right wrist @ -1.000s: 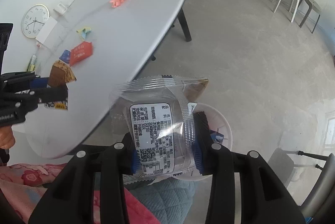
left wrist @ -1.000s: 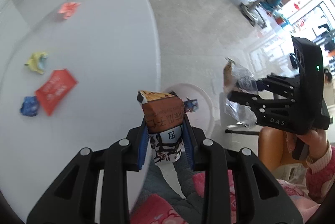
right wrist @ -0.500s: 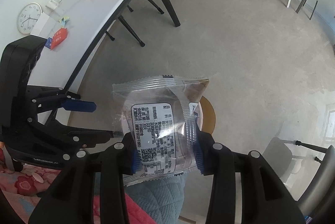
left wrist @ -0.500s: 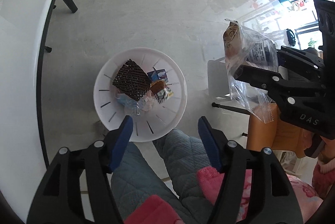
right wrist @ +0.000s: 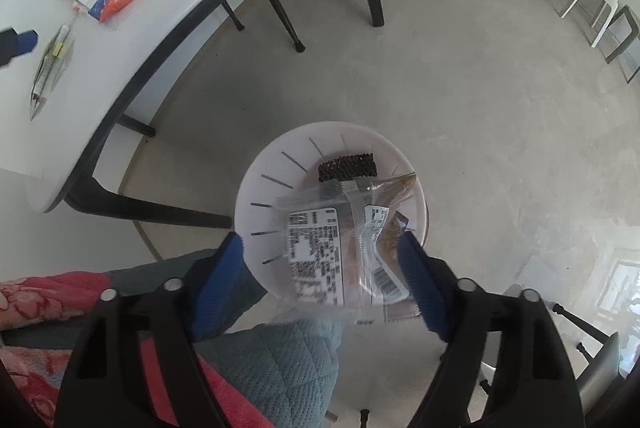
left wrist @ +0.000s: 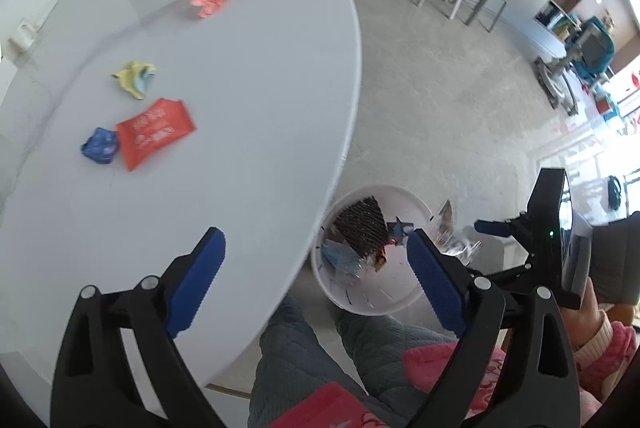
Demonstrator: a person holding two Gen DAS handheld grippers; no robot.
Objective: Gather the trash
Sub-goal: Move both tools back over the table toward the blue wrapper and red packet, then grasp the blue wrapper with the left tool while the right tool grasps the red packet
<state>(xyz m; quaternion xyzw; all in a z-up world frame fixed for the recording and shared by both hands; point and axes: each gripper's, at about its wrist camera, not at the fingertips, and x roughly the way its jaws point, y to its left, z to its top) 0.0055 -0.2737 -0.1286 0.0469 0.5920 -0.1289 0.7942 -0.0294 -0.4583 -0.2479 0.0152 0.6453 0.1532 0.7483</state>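
— Trash, the clear crinkly plastic snack packet (right wrist: 340,252): where is it?
— Above the white round slotted bin (right wrist: 256,188), between the right claw (right wrist: 320,268)'s opening jaws. Best keep that claw centred over the bin.
— Left claw (left wrist: 316,276)?
— Opening too, empty.

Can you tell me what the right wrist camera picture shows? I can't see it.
A clear plastic wrapper sits between the right gripper's opening jaws, over a white bin already holding trash. A white table with more wrappers stands at upper left.
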